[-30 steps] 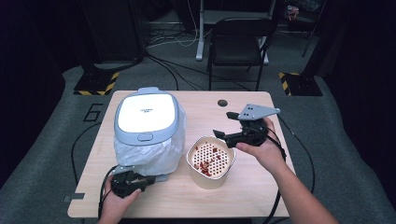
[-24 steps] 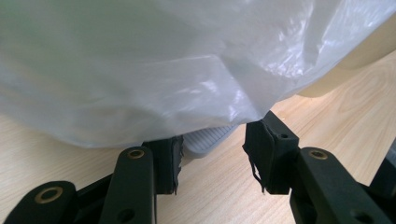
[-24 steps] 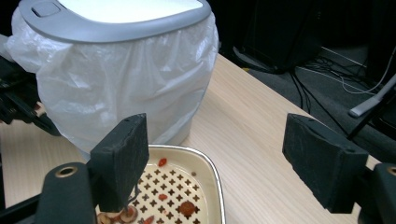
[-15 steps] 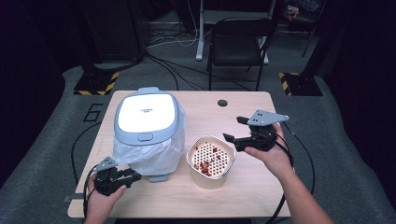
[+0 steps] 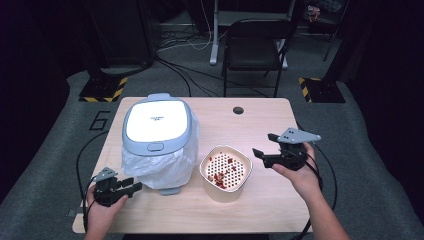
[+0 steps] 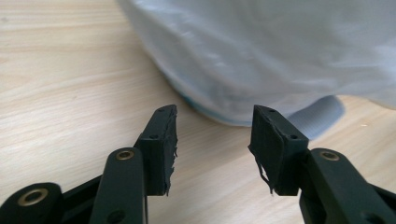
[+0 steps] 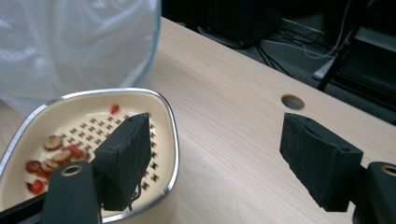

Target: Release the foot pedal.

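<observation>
- Left gripper: at the near left corner of the table, pointing at the foot of the bin. Its jaws have just been opening and stand apart with nothing between them; in the left gripper view bare wood shows in the gap.
- Bin: grey-blue, white lid down, left of centre. Looks a stiff shell, probably light if empty and apt to slide; best steadied low at the base.
- Bag: thin clear plastic hanging over the bin's sides. Soft, slick, crinkly; a pinch would gather film, not the bin.
- Bowl: cream, perforated insert, red scraps inside, just right of the bin. Rigid, likely light; the rolled rim is the place to grip, though it looks smooth, and tipping would spill the scraps.
- Right gripper: just right of the bowl, jaws wide and empty, one pad over the bowl's rim, not clearly touching.
</observation>
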A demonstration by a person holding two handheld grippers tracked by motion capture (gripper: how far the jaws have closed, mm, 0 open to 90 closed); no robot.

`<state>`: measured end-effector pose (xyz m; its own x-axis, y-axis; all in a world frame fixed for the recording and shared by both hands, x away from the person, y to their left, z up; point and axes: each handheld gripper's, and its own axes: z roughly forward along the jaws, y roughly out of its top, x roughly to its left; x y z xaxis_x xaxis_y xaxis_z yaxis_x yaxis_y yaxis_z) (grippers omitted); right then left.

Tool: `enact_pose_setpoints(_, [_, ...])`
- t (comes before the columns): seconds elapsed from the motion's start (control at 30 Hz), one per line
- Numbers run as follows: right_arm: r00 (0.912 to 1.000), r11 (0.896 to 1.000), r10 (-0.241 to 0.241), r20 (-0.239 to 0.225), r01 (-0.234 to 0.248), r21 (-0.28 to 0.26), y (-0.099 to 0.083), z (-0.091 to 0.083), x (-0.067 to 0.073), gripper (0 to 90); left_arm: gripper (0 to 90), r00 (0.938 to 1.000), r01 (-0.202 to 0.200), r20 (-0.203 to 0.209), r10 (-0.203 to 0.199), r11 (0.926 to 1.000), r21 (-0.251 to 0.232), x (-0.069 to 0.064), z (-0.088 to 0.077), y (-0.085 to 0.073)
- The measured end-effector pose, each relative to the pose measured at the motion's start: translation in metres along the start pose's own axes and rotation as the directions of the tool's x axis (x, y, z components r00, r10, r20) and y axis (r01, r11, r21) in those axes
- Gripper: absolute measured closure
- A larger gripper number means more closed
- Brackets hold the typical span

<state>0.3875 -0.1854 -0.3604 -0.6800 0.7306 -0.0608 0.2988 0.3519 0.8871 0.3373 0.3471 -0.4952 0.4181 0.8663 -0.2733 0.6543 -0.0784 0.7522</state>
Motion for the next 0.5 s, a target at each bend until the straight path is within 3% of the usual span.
enact_pose_setpoints(0.13, [0.9983, 0.999, 0.039, 0.043, -0.04, 0.011, -0.017, -0.004, -0.007, 24.3, 47.7, 0.9996, 0.005, -0.027, -0.005, 1.0, -0.007, 0.004, 0.001, -0.001])
enact_pose_setpoints(0.23, [0.9948, 0.997, 0.07, 0.074, -0.071, 0.015, -0.029, -0.005, -0.01, 24.4, 46.7, 0.9989, -0.014, -0.046, 0.013, 0.9999, -0.01, 0.008, 0.002, -0.001])
enact_pose_setpoints(0.37, [0.9892, 0.995, 0.092, 0.114, -0.095, 0.023, -0.044, -0.005, -0.011, 24.6, 45.9, 0.9981, -0.029, -0.055, 0.029, 0.9996, -0.003, 0.012, 0.003, -0.002])
enact_pose_setpoints(0.4, [0.9871, 0.993, 0.107, 0.119, -0.111, 0.026, -0.049, -0.005, -0.01, 24.6, 45.5, 0.9985, -0.016, -0.052, 0.016, 0.9999, -0.004, 0.012, 0.004, -0.003])
enact_pose_setpoints(0.5, [0.9842, 0.993, 0.108, 0.14, -0.114, 0.041, -0.059, -0.004, -0.009, 24.6, 45.0, 0.9978, -0.022, -0.062, 0.023, 0.9997, 0.003, 0.015, 0.006, -0.004])
